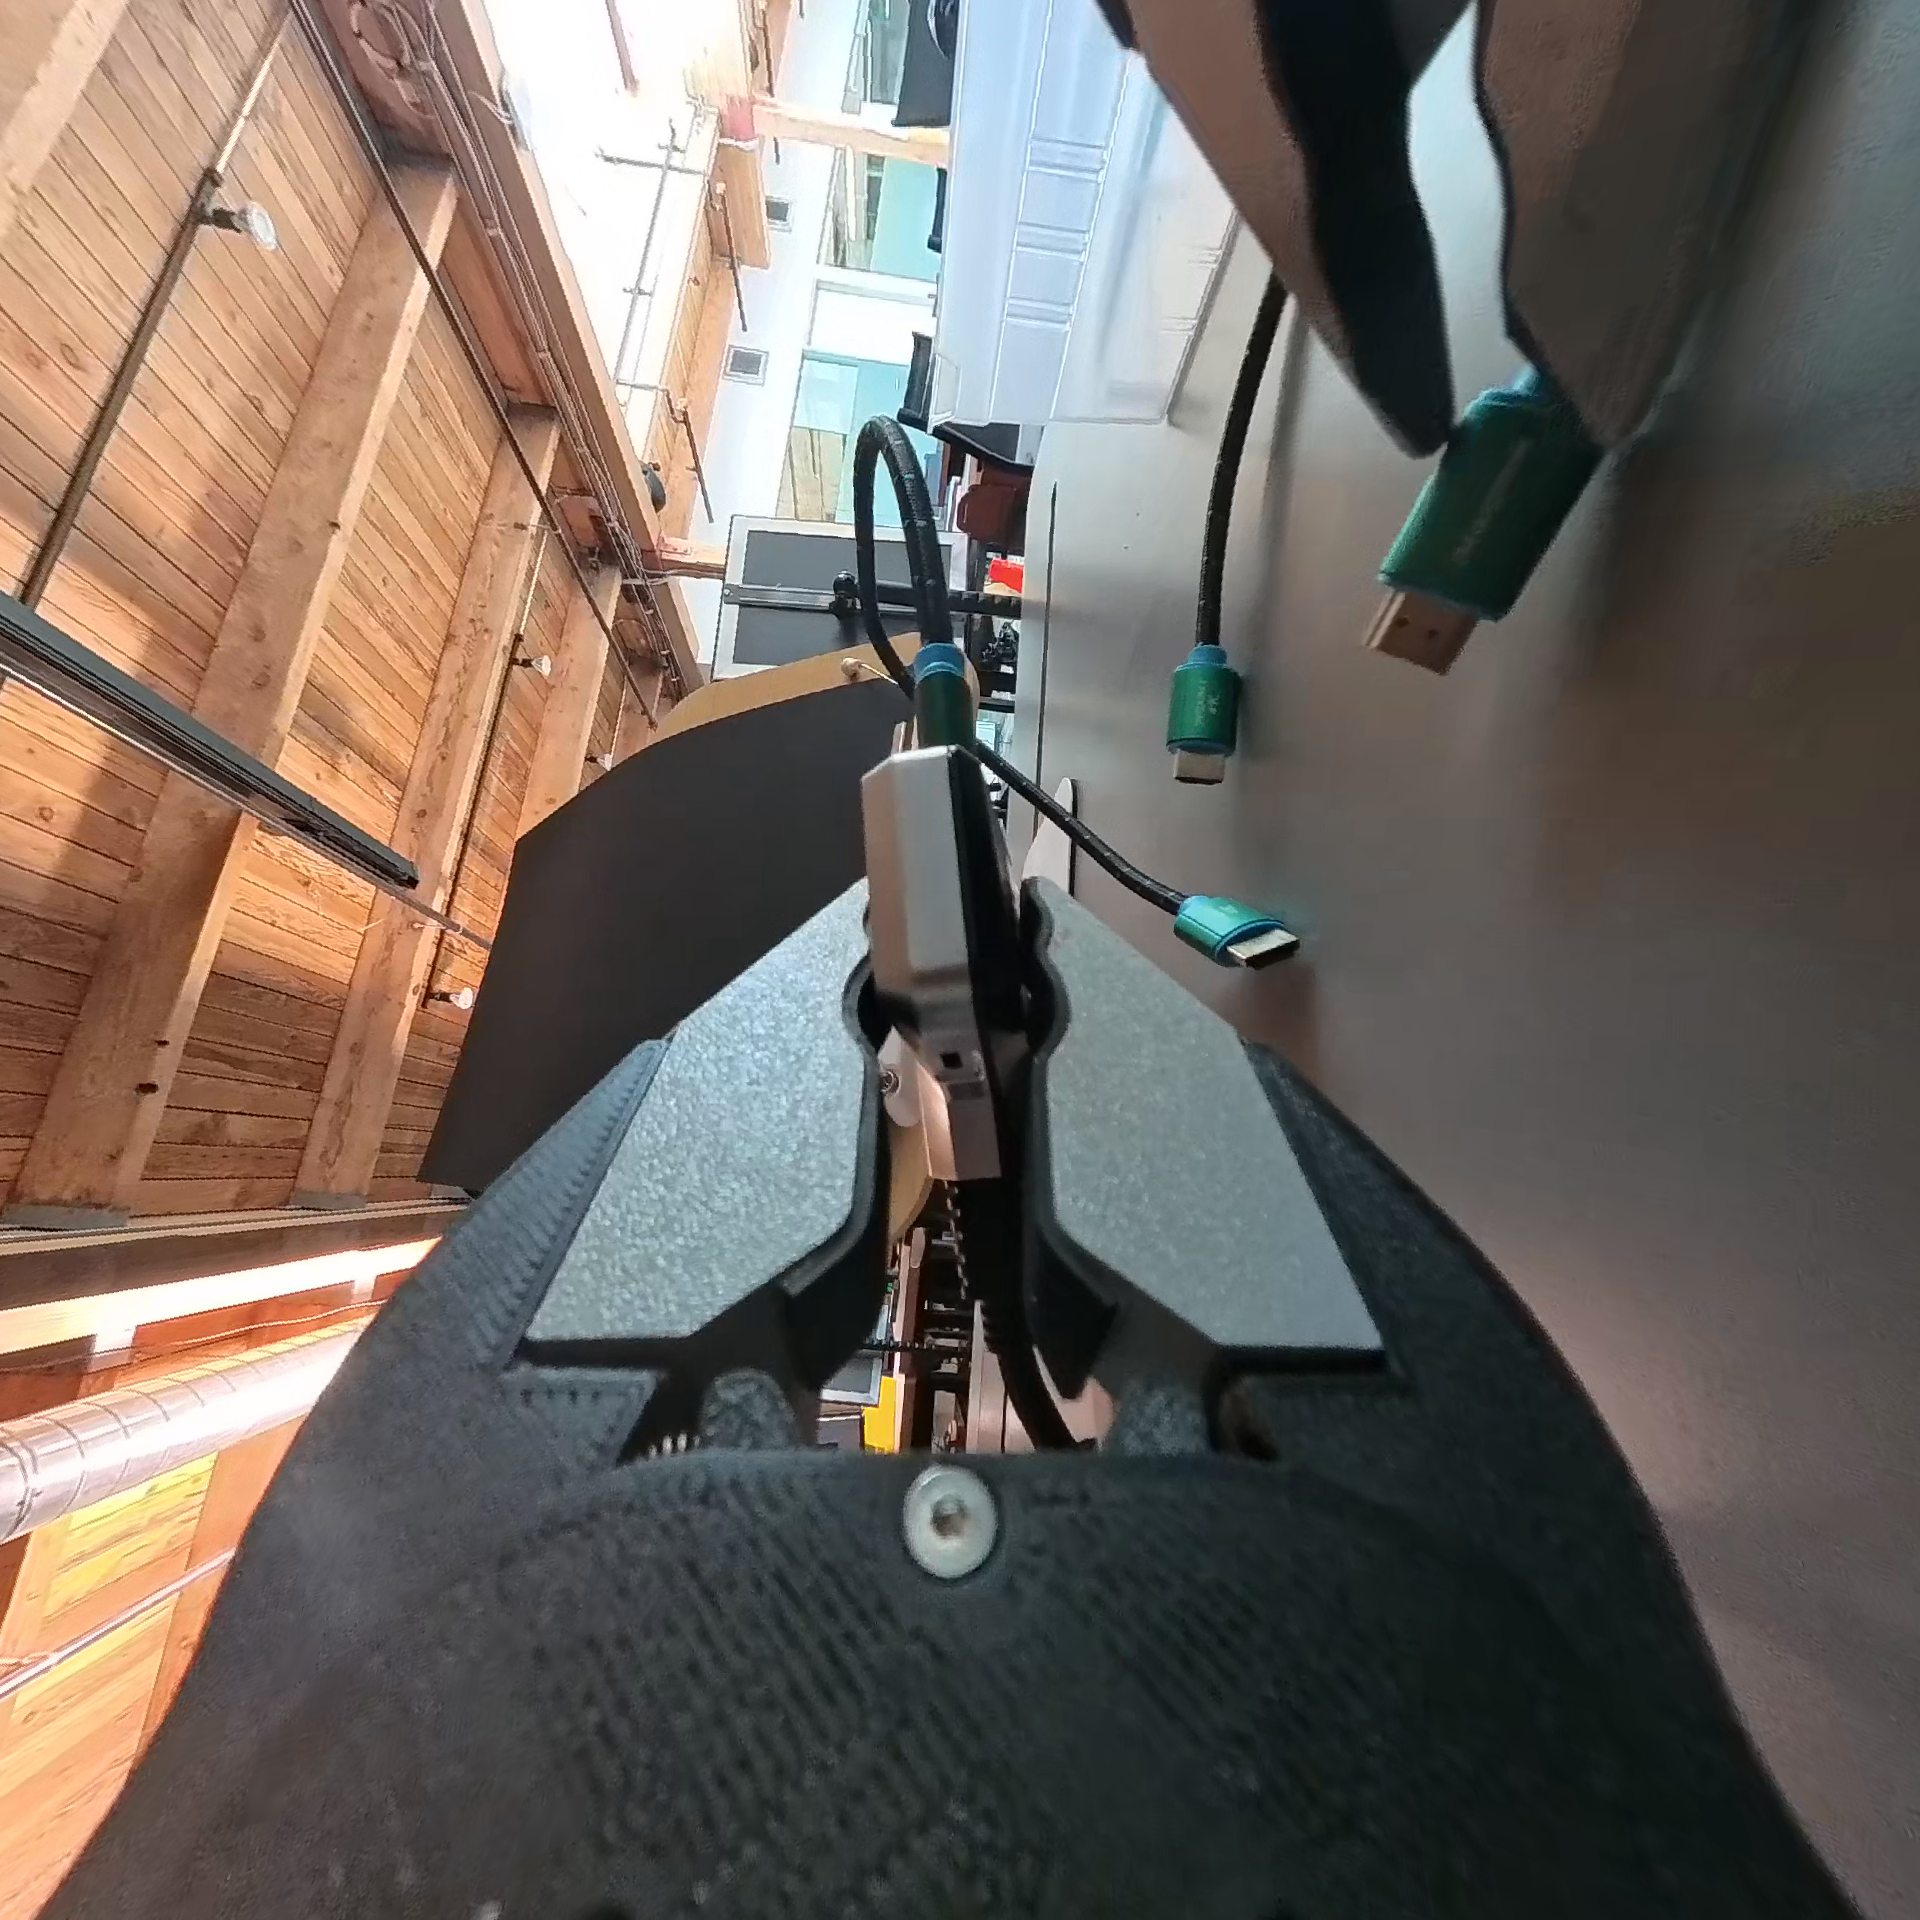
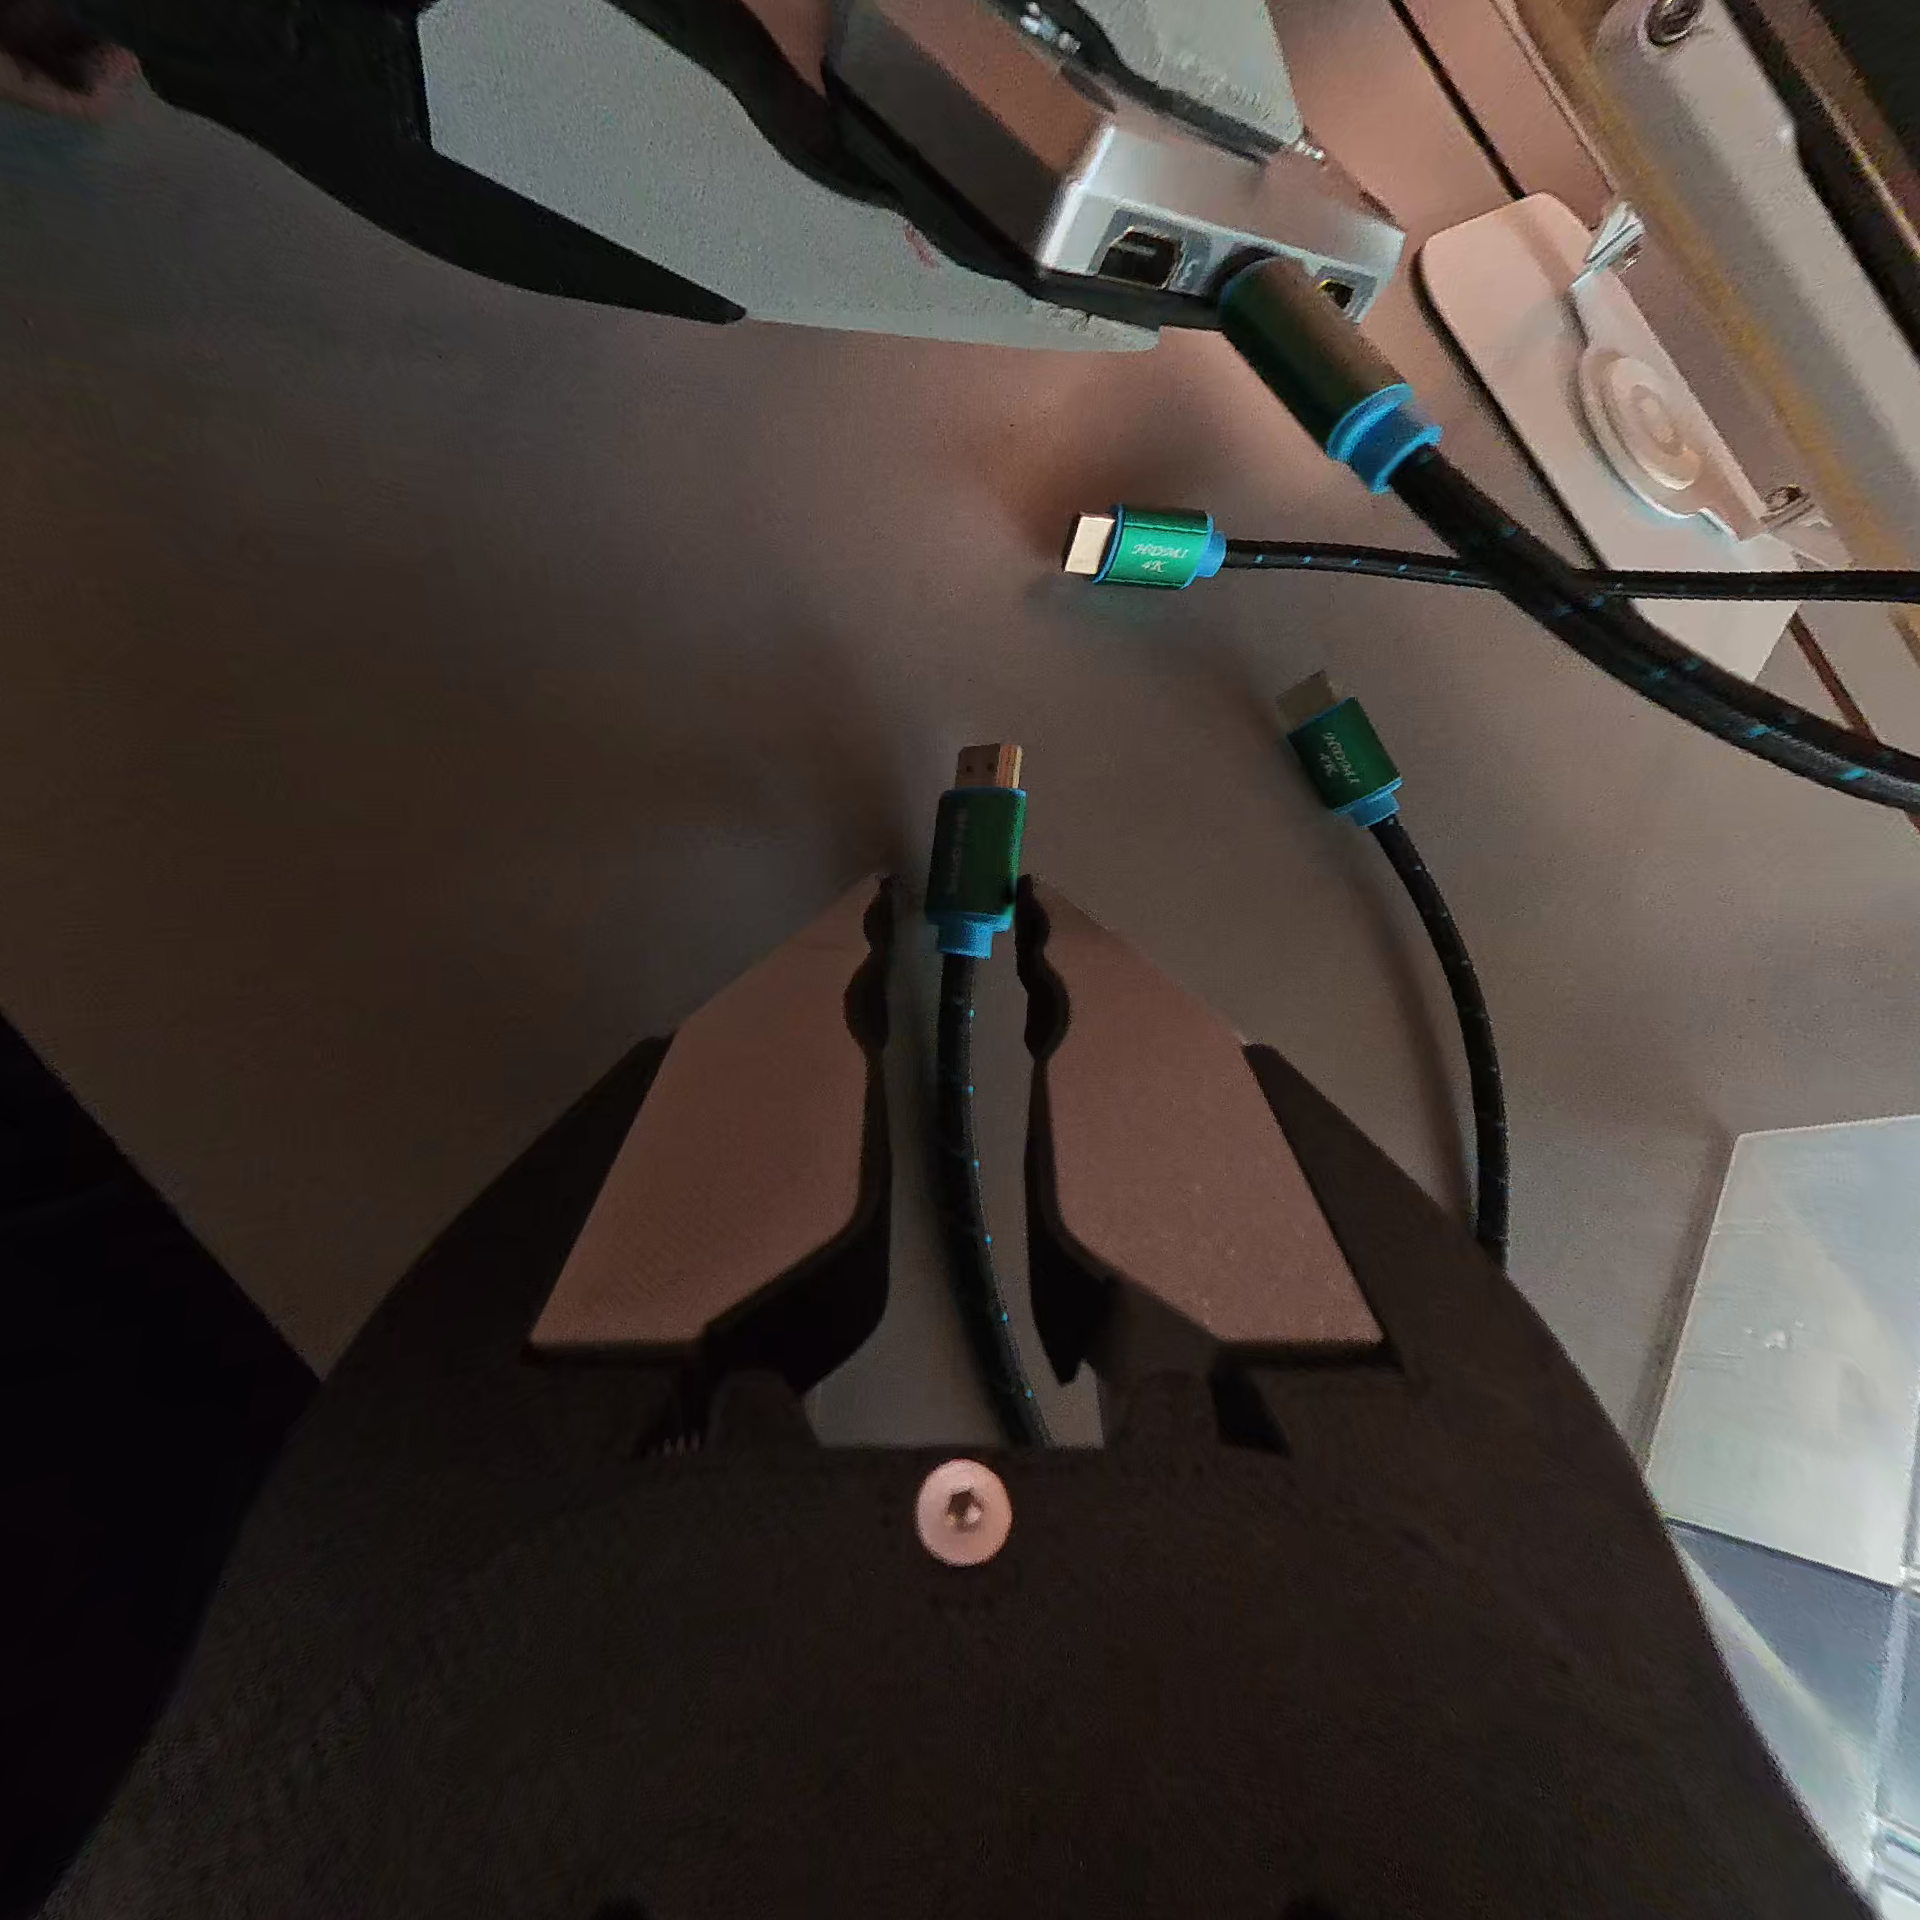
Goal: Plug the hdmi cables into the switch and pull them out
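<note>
My left gripper (image 1: pixel 945 914) is shut on the silver HDMI switch (image 1: pixel 920 883) and holds it above the grey table. One green-and-blue HDMI plug (image 1: pixel 940 686) sits in the switch's far end. In the right wrist view this plug (image 2: pixel 1320 353) is in the middle port of the switch (image 2: pixel 1195 208), with an empty port on each side. My right gripper (image 2: pixel 951 883) is shut on another green HDMI plug (image 2: pixel 977 852), gold tip forward, below the switch. It also shows in the left wrist view (image 1: pixel 1486 520). Two loose plugs (image 2: pixel 1148 545) (image 2: pixel 1340 758) lie on the table.
The braided black cables (image 2: pixel 1475 997) curve across the grey table (image 2: pixel 416 623). A white flat plate (image 2: pixel 1558 416) lies behind the switch. A clear plastic box (image 2: pixel 1808 1351) stands at the right. Wooden walls and furniture show beyond the table edge. The tips of one gripper are about 10 centimeters away from the tips of the other. The left tips stand about 30 centimeters off the white flat plate (image 2: pixel 1558 416).
</note>
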{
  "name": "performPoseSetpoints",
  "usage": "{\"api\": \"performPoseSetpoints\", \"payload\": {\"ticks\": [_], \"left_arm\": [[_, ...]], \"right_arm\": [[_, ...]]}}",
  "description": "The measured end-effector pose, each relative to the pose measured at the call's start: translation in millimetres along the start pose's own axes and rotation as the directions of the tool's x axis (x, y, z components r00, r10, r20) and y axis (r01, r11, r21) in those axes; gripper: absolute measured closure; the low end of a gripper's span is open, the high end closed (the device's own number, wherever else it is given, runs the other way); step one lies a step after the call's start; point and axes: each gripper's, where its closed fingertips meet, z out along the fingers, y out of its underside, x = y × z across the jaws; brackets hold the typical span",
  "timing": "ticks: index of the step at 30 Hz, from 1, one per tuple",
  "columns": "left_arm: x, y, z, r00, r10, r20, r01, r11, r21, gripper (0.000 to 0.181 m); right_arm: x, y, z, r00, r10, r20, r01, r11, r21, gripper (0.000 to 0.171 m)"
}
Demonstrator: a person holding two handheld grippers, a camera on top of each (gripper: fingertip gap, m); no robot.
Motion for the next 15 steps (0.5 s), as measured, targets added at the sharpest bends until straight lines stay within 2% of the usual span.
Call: {"api": "performPoseSetpoints", "payload": {"ticks": [10, 15], "left_arm": [[0.5, 0.1, 0.5, 1.0, -0.005, -0.004, 0.005, 1.0, 0.0, 0.161], [-0.3, 0.1, 0.0, 1.0, -0.012, -0.003, 0.012, 1.0, 0.0, 0.161]], "right_arm": [[-2.8, -2.1, 0.5, 1.0, -0.008, 0.004, 0.008, 1.0, 0.0, 0.151], [-2.9, -2.1, 2.6, 1.0, 0.004, 0.015, -0.004, 1.0, -0.001, 0.145]]}}
